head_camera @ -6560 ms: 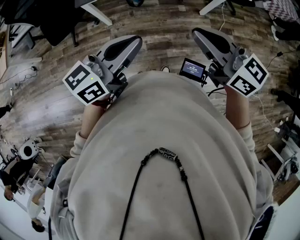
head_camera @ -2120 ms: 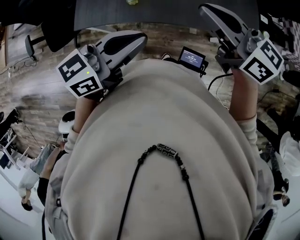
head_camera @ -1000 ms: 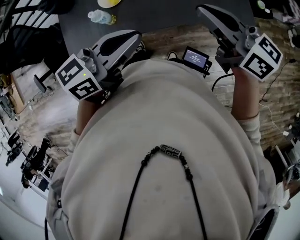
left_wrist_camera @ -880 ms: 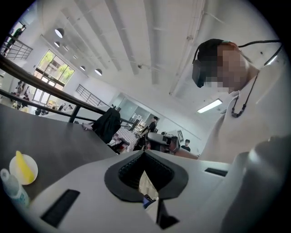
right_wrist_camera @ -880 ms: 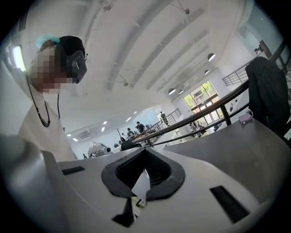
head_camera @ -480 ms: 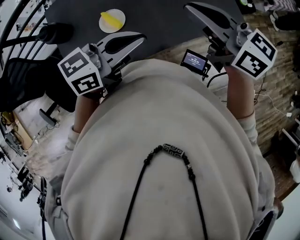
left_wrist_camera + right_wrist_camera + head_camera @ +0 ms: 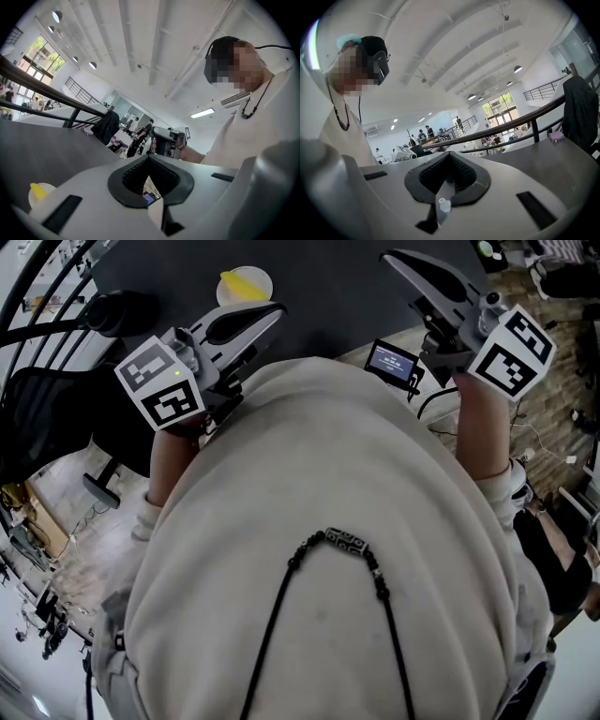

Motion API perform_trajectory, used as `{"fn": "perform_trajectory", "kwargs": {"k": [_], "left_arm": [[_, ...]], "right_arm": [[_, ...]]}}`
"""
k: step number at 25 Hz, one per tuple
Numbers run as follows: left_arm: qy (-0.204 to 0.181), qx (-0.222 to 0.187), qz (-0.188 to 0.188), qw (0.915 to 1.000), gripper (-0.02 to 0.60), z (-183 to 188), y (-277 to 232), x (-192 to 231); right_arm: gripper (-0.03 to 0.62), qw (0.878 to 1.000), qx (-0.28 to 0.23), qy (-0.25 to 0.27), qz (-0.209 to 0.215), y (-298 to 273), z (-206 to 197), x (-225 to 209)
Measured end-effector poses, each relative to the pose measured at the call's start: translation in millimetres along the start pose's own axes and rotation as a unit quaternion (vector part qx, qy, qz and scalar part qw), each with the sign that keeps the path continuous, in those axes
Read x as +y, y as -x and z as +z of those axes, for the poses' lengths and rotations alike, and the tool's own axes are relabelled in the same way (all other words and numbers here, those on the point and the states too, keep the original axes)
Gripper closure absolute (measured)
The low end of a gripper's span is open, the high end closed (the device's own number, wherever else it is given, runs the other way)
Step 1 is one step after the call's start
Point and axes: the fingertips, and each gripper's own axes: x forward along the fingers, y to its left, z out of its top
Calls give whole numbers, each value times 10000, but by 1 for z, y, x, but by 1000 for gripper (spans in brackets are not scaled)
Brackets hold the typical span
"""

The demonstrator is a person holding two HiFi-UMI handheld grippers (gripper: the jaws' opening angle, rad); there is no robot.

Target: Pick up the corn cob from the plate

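The corn cob is probably light and stiff, so it should not bend or break under a normal grip. Its round shape and its rows of kernels may let it roll or slip between flat pads. I think the best hold is across the middle of its length, with one pad on each long side, so that it cannot swing down at one end. If the pads close too hard, some kernels could be crushed.

It is a short, bright yellow piece and it lies on a small white plate. The plate stands on a dark table, near the table's left part in the head view, and nothing else lies close to it. In the left gripper view, the cob shows low at the left, well apart from the jaws. Fine details of its surface are too small to tell.

Just right of the plate in the head view, the left gripper is held above the table edge. Its jaws are closed together and hold nothing. It points roughly toward the plate.

Further right, the right gripper is also over the table. Its jaws are fully closed and empty. The corn is not yet touched by either gripper.
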Motion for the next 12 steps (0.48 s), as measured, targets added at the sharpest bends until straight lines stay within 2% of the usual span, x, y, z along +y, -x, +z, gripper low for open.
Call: {"fn": "perform_trajectory", "kwargs": {"k": [5, 12], "left_arm": [[95, -69, 158, 9998, 580, -5, -4, 5], [203, -291, -36, 9994, 580, -11, -1, -1]], "right_arm": [[577, 9993, 333, 146, 63, -8, 0, 6], [577, 9982, 583, 138, 99, -12, -5, 7]]}}
